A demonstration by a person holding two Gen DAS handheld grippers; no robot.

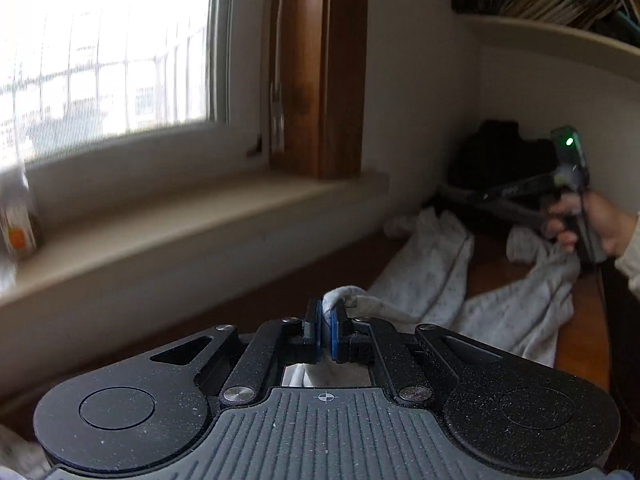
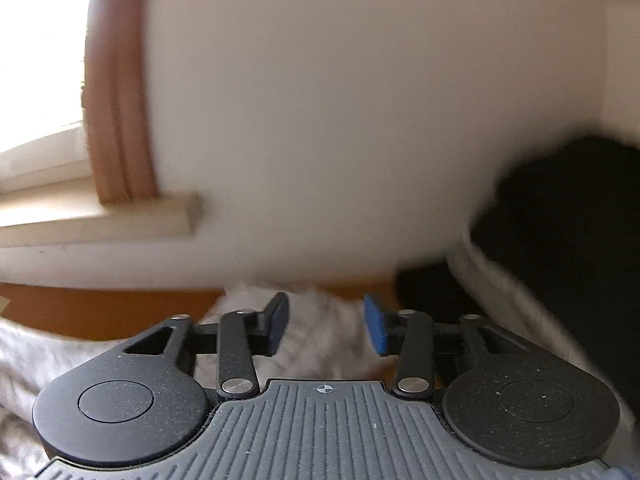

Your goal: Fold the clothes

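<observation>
Right wrist view is badly smeared: wall, window frame and sill readable, but the dark mass at right is too blurred to ID, and the pale cloth under it can't be separated from the garment. Right gripper has its fingers spread wide w/ fuzzy grey-white fabric showing in the gap; whether the pads touch it can't be told. Left wrist view is sharper and gives what the other lacks: garment, light w/ small print, lies strung out across the wooden counter toward the corner, part draped, far end bunched under the person's hand that holds the right gripper by its grip; green light on its body. From here that gripper's fingers are blurred and low vs. dark stuff behind, so their gap isn't legible in this view. Left gripper has fingers pressed together on a fold of the garment, a nub of cloth poking up above the pads. Sleeve cuff cut off at right edge. A bottle-like thing on the sill at left is blurred, orange spot on label, text unreadable. Shelf top right holds stacked papers or books, cropped by the frame. Black pile in corner: shape unclear.
</observation>
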